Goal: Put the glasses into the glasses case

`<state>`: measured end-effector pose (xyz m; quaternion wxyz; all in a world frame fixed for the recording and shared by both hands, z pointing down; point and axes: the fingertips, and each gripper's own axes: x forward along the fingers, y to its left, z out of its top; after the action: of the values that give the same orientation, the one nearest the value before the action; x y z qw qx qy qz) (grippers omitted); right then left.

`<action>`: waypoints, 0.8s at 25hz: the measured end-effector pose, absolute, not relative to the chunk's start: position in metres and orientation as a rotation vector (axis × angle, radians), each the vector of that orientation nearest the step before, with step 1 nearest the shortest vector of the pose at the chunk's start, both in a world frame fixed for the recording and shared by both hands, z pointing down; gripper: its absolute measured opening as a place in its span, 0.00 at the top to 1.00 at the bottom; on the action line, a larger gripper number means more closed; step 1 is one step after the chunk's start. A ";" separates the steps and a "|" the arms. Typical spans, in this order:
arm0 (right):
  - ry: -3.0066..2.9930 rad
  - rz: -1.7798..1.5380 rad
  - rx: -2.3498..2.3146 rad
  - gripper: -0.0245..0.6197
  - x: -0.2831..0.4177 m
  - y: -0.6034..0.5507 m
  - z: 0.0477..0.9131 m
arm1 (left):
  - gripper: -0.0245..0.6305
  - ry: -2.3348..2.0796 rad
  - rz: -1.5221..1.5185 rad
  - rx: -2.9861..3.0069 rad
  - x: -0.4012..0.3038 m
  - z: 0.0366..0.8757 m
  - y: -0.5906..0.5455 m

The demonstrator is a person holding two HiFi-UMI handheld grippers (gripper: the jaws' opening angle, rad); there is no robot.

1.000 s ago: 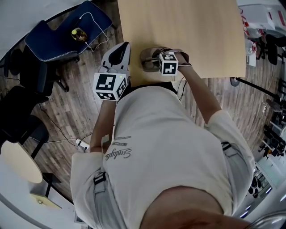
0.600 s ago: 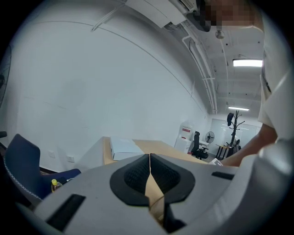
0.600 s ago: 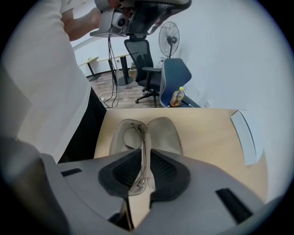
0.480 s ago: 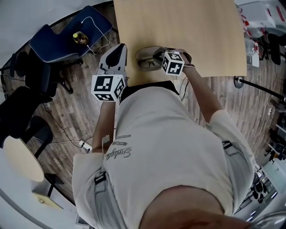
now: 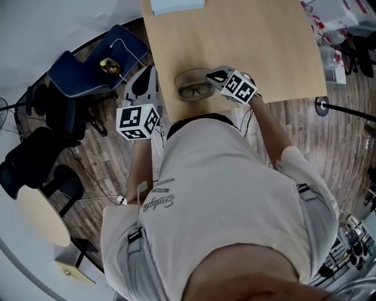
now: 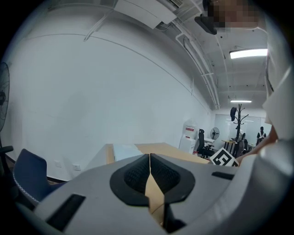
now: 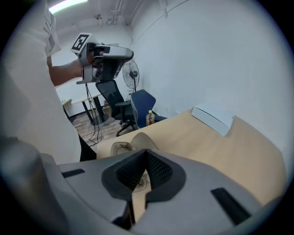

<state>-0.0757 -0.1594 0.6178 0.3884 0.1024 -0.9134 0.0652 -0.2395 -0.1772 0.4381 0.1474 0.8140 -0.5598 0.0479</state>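
Observation:
An open beige glasses case [image 5: 189, 77] lies near the front edge of the wooden table [image 5: 264, 41], with the dark-framed glasses [image 5: 196, 91] lying inside it. My right gripper [image 5: 212, 75] hovers just right of the case. Its jaws have just been closing and now stand shut with nothing between them. In the right gripper view the case [image 7: 140, 137] sits just beyond the shut right gripper [image 7: 146, 156]. My left gripper [image 5: 145, 73] hangs off the table's left edge, apart from the case. In its own view the left gripper [image 6: 149, 161] is shut and holds nothing.
A flat white box [image 5: 177, 6] rests at the table's far edge. A blue chair [image 5: 88, 59] with a bottle [image 5: 106, 63] on it stands left of the table. Further left are a black office chair [image 5: 35, 159] and a round table [image 5: 36, 214].
My right gripper has lifted off the case and moved to the right, uncovering the glasses inside it. The left gripper has risen slightly beside the table.

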 end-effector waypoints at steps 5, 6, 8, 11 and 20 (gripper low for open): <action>-2.433 0.263 0.458 0.97 -0.059 -0.175 0.588 | 0.94 -1.627 0.142 2.377 -0.230 0.424 -0.185; -2.466 0.298 0.515 0.97 -0.056 -0.182 0.579 | 0.94 -1.630 0.145 2.385 -0.228 0.421 -0.187; -2.529 0.363 0.617 0.97 -0.050 -0.193 0.561 | 0.94 -1.633 0.150 2.396 -0.224 0.416 -0.193; -2.612 0.372 0.728 0.97 -0.043 -0.210 0.529 | 0.94 -1.630 0.151 2.412 -0.218 0.408 -0.203; -2.770 0.235 0.854 0.97 -0.031 -0.234 0.450 | 0.94 -1.715 0.103 2.450 -0.209 0.378 -0.212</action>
<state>-0.0306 -0.2336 0.4499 0.1167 0.2916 -0.9460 0.0804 -0.2086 -0.2118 0.3776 0.0748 0.8165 -0.5715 0.0343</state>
